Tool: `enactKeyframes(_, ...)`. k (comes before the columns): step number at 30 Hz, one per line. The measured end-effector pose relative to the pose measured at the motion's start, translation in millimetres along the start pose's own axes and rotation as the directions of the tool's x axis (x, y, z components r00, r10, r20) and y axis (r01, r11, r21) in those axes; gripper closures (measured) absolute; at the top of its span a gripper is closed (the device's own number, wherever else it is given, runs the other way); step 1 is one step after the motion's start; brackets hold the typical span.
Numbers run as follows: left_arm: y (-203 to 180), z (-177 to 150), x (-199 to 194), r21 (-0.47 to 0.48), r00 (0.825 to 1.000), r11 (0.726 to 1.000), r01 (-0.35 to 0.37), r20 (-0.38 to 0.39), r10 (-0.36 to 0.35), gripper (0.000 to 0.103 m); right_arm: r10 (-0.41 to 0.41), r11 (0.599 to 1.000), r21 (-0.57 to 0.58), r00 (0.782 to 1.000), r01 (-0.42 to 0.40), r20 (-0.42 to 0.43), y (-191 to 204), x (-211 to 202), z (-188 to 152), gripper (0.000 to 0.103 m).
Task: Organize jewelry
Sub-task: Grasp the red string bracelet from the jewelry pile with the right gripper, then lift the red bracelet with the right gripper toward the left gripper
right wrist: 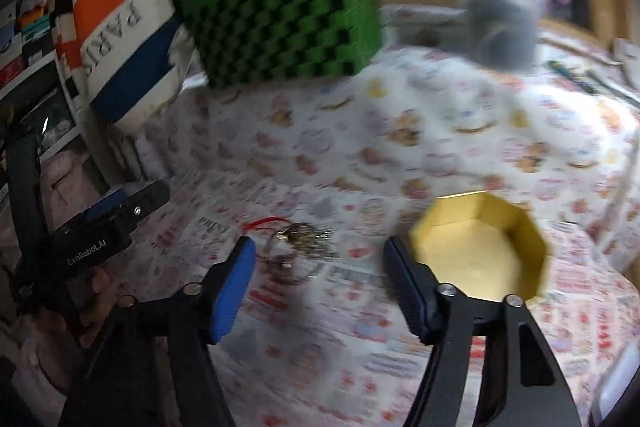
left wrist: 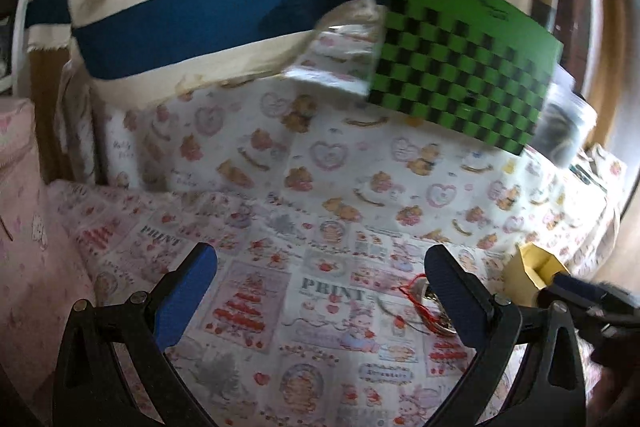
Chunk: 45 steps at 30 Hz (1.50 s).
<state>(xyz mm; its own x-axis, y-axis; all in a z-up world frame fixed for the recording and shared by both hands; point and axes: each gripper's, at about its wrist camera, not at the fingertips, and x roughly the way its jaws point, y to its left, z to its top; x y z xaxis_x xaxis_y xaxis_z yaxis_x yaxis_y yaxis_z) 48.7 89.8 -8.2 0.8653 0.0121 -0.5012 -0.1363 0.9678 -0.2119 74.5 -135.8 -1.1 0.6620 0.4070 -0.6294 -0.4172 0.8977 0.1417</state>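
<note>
Jewelry (right wrist: 298, 247) lies on the cloth (right wrist: 360, 155) beside a gold box (right wrist: 480, 247).

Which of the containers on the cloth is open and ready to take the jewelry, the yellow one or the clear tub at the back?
The yellow octagonal box: lidless, its interior showing. The clear tub behind appears lidded.

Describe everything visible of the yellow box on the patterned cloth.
The yellow box is an open, lidless, many-sided container, apparently card, with a glossy golden inside that looks empty. It sits upright on the printed cloth, just beyond the right gripper's right-hand finger, which overlaps its near edge in the right wrist view; contact is unclear. The jewelry pile lies apart to its left.
</note>
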Motion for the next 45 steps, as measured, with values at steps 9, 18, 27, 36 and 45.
enactKeyframes(9,7,3,4,0.004,0.999,0.999,-0.054,0.001,0.054,0.0,-0.027,0.984,-0.18,0.979,-0.01,-0.201,62,84,5,0.067)
enactKeyframes(18,8,3,4,-0.004,0.999,0.999,-0.047,-0.004,0.047,0.0,-0.044,0.99,-0.142,0.981,0.017,-0.191,62,108,9,0.098)
enactKeyframes(27,-2,-2,1,0.03,0.999,0.999,-0.044,0.0,0.044,0.0,-0.009,0.999,-0.032,0.999,0.01,0.045,13,16,23,0.098)
enactKeyframes(36,-38,-11,-1,0.121,0.995,0.989,0.08,-0.066,-0.073,0.0,0.013,1.0,0.023,0.986,-0.017,0.167,-45,-70,13,0.098)
enactKeyframes(45,-88,10,5,0.096,0.969,0.979,0.177,-0.192,-0.156,0.029,0.219,0.958,0.146,0.957,-0.248,0.188,-75,-68,-6,0.098)
